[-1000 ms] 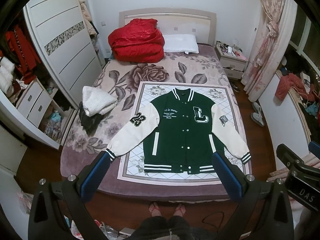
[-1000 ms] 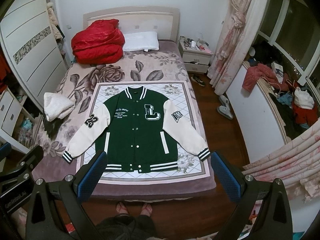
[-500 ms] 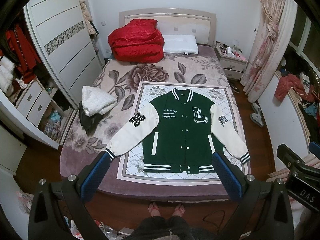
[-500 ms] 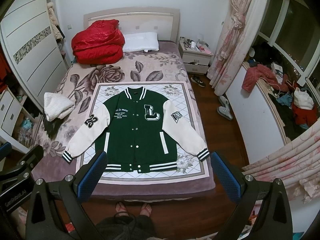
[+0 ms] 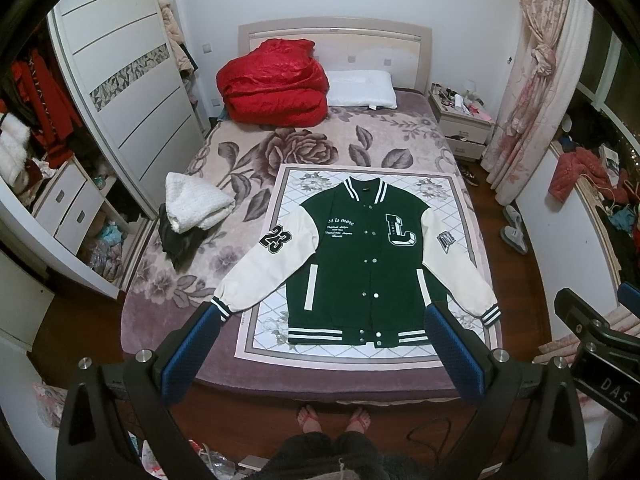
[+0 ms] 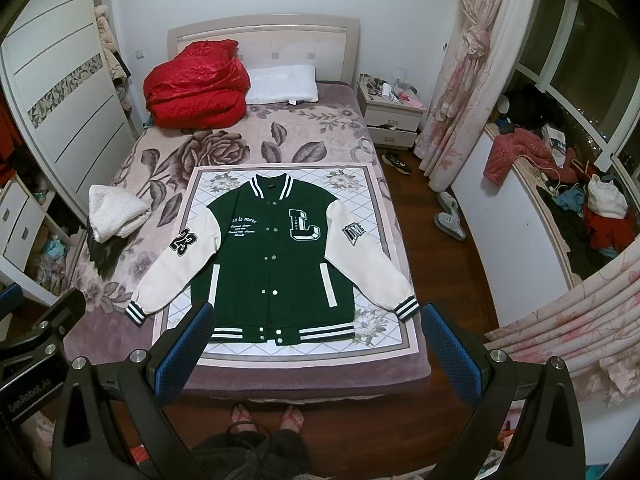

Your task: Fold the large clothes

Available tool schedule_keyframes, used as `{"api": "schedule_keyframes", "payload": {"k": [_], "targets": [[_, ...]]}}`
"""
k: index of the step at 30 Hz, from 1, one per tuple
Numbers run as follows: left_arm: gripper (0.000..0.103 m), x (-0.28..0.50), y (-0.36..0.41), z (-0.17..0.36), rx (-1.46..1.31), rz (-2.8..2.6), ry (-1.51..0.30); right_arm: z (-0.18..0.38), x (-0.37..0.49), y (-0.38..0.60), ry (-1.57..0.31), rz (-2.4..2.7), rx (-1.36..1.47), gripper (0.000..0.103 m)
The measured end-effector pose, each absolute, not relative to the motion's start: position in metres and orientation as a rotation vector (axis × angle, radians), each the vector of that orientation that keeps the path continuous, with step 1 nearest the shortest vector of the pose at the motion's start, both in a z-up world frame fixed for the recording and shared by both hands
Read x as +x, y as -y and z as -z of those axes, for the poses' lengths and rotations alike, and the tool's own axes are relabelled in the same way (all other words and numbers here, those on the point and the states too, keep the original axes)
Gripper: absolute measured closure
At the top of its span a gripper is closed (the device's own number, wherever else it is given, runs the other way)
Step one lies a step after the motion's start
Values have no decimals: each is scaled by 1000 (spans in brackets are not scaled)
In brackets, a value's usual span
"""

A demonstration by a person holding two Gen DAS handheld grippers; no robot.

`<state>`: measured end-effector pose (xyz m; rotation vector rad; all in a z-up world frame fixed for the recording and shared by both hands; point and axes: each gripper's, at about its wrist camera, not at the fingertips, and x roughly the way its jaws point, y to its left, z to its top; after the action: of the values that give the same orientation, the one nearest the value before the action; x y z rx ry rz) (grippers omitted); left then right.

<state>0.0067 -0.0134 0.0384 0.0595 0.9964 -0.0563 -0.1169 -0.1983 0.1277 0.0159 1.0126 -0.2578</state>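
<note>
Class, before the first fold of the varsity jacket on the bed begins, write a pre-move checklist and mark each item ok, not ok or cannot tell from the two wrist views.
1. Jacket lies flat, front up, on the mat: ok.
2. Both sleeves spread out to the sides, cuffs visible: ok.
3. Front snaps closed: ok.
4. Left hand-held gripper open, holding nothing: ok.
5. Right hand-held gripper open, holding nothing: ok.
6. White folded cloth lies clear of the jacket: ok.
</note>
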Motion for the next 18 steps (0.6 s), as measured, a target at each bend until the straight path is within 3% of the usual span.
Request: {"api": "schedule_keyframes", "payload": {"k": [18], "targets": [[0,7,17,-38,54,73,-1004,-127,-115,197,-1010,263,19,0]]}}
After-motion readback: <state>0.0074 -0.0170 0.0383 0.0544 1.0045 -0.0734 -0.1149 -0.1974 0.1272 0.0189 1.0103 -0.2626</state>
